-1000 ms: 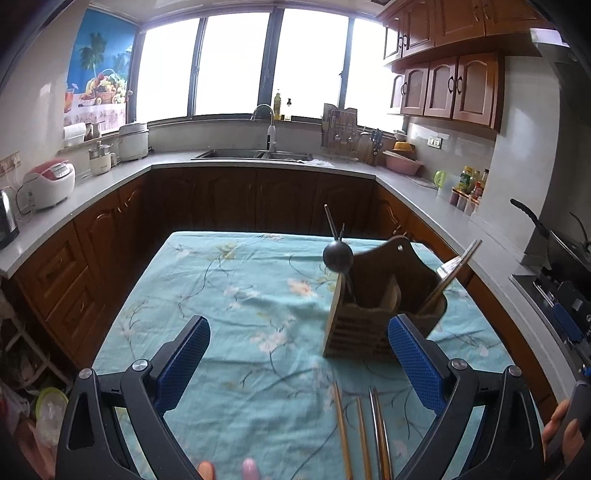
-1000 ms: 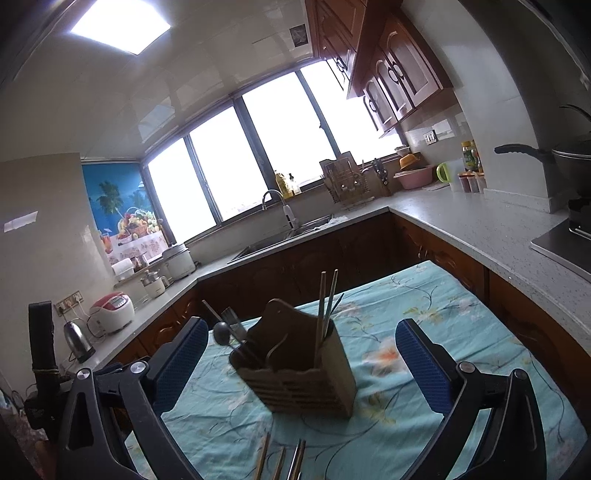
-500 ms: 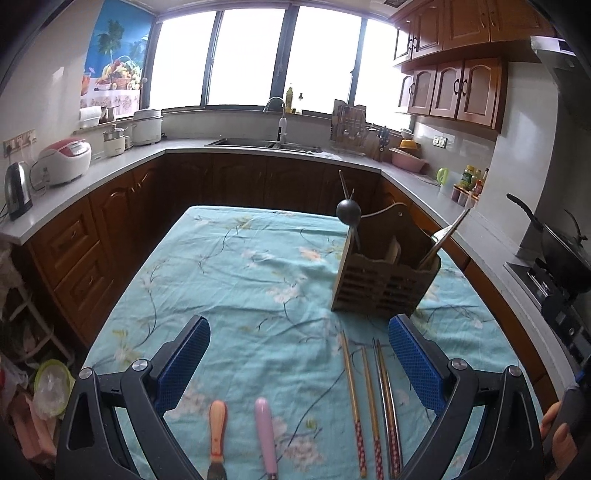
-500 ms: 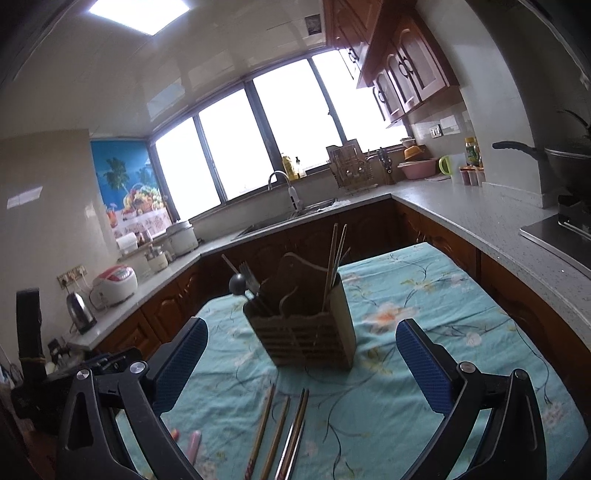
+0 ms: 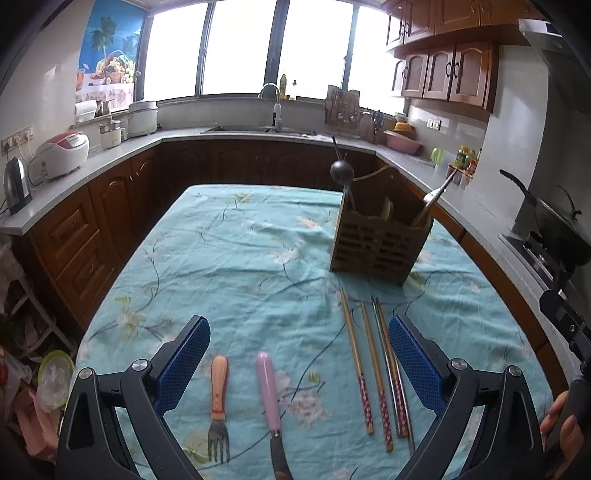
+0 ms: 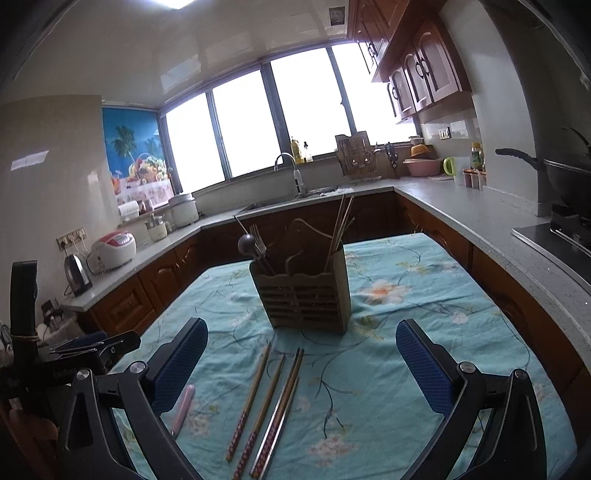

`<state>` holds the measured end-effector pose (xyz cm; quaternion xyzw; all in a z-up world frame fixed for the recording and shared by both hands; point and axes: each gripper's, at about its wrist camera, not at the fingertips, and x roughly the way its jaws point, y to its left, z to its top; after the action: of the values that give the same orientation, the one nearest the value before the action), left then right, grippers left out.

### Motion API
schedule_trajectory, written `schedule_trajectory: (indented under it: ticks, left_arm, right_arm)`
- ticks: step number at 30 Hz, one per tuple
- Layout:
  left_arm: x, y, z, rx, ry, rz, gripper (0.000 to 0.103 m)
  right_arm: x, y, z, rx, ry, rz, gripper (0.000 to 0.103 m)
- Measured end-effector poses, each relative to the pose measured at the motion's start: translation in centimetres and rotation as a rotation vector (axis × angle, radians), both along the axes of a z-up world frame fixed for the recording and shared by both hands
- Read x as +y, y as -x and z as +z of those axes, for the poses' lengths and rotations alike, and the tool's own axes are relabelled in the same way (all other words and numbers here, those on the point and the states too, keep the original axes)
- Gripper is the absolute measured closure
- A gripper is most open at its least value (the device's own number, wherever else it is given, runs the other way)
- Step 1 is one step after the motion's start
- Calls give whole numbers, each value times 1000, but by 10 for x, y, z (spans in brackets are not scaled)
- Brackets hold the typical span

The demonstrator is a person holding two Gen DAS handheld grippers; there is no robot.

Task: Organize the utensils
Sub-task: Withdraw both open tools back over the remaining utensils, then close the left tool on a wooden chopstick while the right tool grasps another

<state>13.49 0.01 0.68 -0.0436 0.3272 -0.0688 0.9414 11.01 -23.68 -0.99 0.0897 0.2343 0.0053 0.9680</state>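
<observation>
We see a wrinkled floral cloth on the table, a slatted matt wooden caddy, wood chopsticks beside glossy metal chopsticks, and textured blue rubbery pads on matt black plastic gripper arms.

Daylight overexposes the wide kitchen windows; a white rectangular ceiling light panel glares; fisheye curvature and dark vignetting mark the edges.

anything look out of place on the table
Yes: the fork, pink-handled knife and four chopsticks lie loose on the tablecloth, outside the wooden caddy holding the other utensils. Nothing looks spilled or damaged.
</observation>
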Motion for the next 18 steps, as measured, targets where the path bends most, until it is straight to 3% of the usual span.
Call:
schedule_trajectory:
  ticks: [18]
  left_arm:
    - [-18,-35,-30,140,-39,-33,5]
  right_arm:
    - [0,-11,-53,177,-39,10,0]
